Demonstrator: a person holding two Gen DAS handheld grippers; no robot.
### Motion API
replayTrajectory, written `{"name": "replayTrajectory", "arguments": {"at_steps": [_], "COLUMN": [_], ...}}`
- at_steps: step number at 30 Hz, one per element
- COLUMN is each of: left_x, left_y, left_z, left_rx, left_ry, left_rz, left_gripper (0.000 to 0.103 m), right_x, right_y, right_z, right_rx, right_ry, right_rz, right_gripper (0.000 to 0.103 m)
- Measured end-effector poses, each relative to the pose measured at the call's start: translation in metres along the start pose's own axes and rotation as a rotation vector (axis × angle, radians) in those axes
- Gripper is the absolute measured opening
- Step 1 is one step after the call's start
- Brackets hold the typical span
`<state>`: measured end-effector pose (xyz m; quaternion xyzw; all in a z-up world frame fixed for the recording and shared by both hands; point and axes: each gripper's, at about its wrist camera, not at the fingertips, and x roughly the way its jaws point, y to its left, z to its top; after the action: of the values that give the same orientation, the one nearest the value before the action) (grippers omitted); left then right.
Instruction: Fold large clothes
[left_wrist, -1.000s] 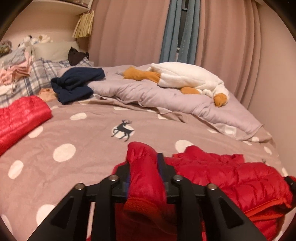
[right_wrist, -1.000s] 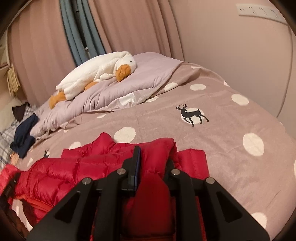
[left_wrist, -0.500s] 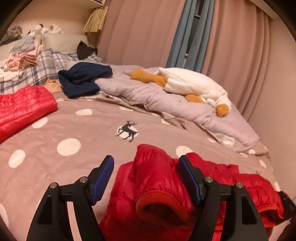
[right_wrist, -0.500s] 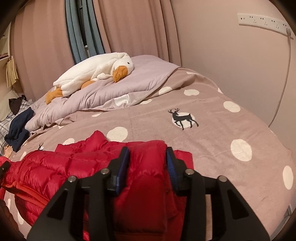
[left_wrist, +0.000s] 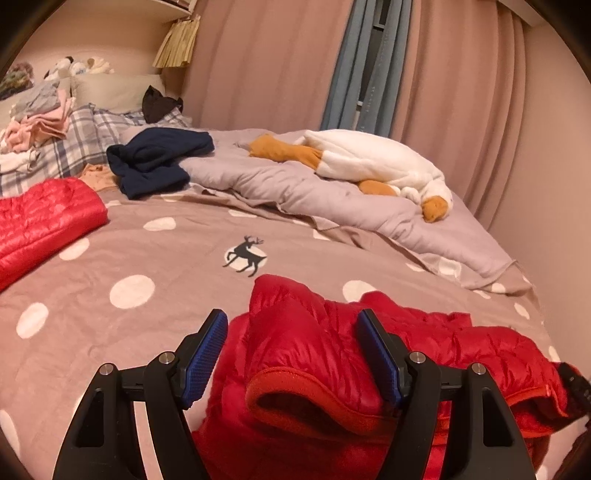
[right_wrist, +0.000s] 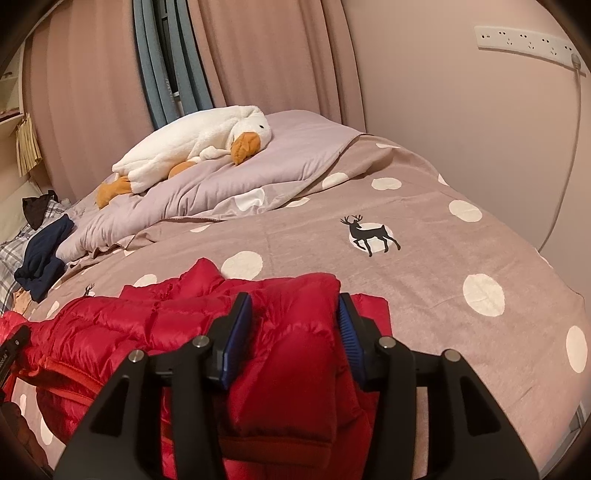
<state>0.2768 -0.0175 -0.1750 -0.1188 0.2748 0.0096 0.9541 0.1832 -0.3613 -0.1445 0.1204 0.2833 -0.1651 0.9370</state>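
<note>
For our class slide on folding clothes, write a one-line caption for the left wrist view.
Open left gripper straddles a sleeve of the red puffer jacket on the polka-dot bedspread.

Red jacket (left_wrist: 314, 354), white-dotted brown bedspread (left_wrist: 110, 332), apparently navy garment (left_wrist: 159, 162).

A white plush goose (left_wrist: 373, 162) with orange feet lies on a folded lilac quilt (left_wrist: 332, 199) at the far side of the bed. The bedcover (right_wrist: 424, 266) is taupe with white dots and black deer (right_wrist: 371, 234). A navy garment (left_wrist: 159, 160) sits by plaid pillows (left_wrist: 77, 147); pink curtains (left_wrist: 266, 62) and a power strip (right_wrist: 528, 40) are behind.
</note>
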Motion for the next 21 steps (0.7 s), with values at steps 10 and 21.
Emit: {"name": "replayTrajectory", "arguments": {"at_steps": [10,21], "left_x": [-0.0004,-0.0025], "left_y": [-0.0012,-0.0059], "left_z": [0.0005,-0.0009], "left_rx": [-0.015,0.009], "left_ry": [0.009,-0.019], "left_rz": [-0.002,-0.042], "left_gripper": [0.072,0.097], "right_x": [-0.0051,-0.0067], "right_y": [0.003,0.0081], "right_z": [0.0016,0.001], "right_rx": [0.008,-0.012], "right_ry": [-0.014,-0.023], "right_rz": [0.015,0.009], "right_gripper": [0.059,0.081]}}
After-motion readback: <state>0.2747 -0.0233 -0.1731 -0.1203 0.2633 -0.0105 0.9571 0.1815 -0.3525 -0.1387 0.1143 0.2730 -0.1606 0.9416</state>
